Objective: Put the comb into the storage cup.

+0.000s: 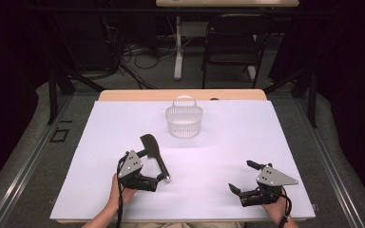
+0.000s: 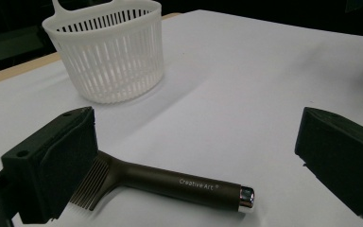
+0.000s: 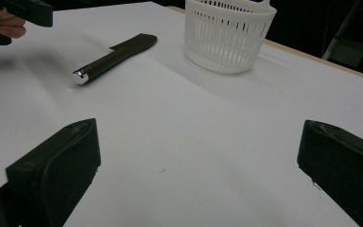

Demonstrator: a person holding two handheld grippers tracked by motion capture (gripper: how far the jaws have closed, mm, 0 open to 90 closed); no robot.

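A dark comb-like tool [image 1: 155, 156] with a silver-capped handle lies flat on the white table [image 1: 266, 133], left of the middle. My left gripper [image 1: 153, 166] is open and straddles it low over the table. In the left gripper view the tool [image 2: 170, 182] lies between the jaws, its teeth partly hidden behind the left one, and neither jaw clearly touches it. A white slatted basket [image 1: 184, 119] stands upright farther back and looks empty. My right gripper [image 1: 242, 176] is open near the front right with nothing in it. From there the tool [image 3: 113, 56] and basket [image 3: 227, 33] lie ahead.
A wooden table edge [image 1: 180, 95] runs behind the white sheet. Past it stand a dark folding chair [image 1: 233, 42], a white table leg [image 1: 177, 47] and cables [image 1: 138, 57] on the floor. Bare white surface spreads between the grippers and to the basket's right.
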